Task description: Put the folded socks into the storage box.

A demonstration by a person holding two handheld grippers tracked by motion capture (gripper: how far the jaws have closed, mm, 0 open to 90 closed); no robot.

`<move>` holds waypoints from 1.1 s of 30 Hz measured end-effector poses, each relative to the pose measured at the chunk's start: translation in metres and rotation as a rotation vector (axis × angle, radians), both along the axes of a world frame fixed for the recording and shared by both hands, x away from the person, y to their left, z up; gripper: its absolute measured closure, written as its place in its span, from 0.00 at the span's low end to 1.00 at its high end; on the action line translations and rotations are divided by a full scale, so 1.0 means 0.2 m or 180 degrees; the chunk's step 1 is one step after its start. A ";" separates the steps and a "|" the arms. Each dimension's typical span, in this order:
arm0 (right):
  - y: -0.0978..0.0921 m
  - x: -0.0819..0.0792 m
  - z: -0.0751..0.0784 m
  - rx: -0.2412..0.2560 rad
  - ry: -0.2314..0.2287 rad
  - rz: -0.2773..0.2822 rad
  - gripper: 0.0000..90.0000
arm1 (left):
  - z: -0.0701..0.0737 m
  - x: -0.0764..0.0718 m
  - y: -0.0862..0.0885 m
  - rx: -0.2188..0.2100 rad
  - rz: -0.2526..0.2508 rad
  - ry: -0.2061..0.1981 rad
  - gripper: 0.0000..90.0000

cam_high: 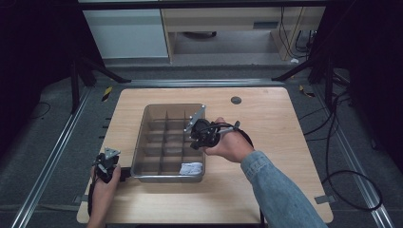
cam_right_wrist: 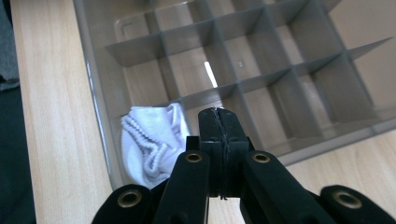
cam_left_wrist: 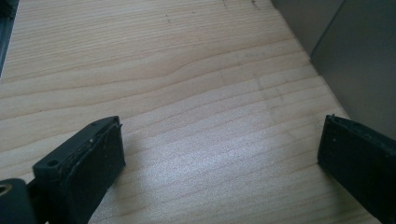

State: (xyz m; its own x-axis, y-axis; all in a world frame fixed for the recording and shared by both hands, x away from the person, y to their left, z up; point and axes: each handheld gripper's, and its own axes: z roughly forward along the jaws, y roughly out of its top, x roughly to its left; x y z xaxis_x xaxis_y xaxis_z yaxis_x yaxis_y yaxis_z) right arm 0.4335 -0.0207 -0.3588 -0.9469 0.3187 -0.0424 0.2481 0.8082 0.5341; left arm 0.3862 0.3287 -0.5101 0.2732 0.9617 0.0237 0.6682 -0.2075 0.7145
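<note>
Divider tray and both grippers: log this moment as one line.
left gripper: open, on table beside divider tray | right gripper: shut, empty, above tray | white sock: in near right corner compartment

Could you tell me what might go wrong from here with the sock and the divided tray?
The right gripper hangs shut just above the tray's thin dividers; a careless sweep could knock them or shift the tray. The white sock sits bunched in a corner compartment and may spring up over its walls. The left gripper rests open on the table beside the tray wall, gripping nothing, so the tray may slide if pushed.
</note>
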 end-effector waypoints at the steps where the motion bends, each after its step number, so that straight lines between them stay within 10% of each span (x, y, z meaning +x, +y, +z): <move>1: -0.01 0.01 0.01 0.0032 -0.0013 -0.0020 1.00 | 0.00 0.00 0.00 0.0003 0.0000 0.0004 0.00; 27: -0.31 0.08 0.12 0.0348 -0.0202 -0.0516 0.96 | 0.00 0.00 0.00 -0.0001 -0.0003 -0.0002 0.00; 32: -0.38 0.09 0.14 0.0409 -0.0275 -0.0680 0.81 | 0.00 0.00 0.00 0.0004 -0.0007 0.0003 0.00; 33: -0.40 0.10 0.15 0.0442 -0.0334 -0.0819 0.65 | 0.00 0.00 0.00 -0.0006 0.0000 -0.0004 0.00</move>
State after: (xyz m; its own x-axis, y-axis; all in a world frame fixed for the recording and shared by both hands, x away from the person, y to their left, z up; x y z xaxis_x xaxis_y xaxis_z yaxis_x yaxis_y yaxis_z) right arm 0.4540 -0.1013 -0.3286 -0.8272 0.5569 -0.0750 0.3727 0.6436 0.6685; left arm 0.3862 0.3287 -0.5102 0.2732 0.9617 0.0225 0.6672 -0.2063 0.7157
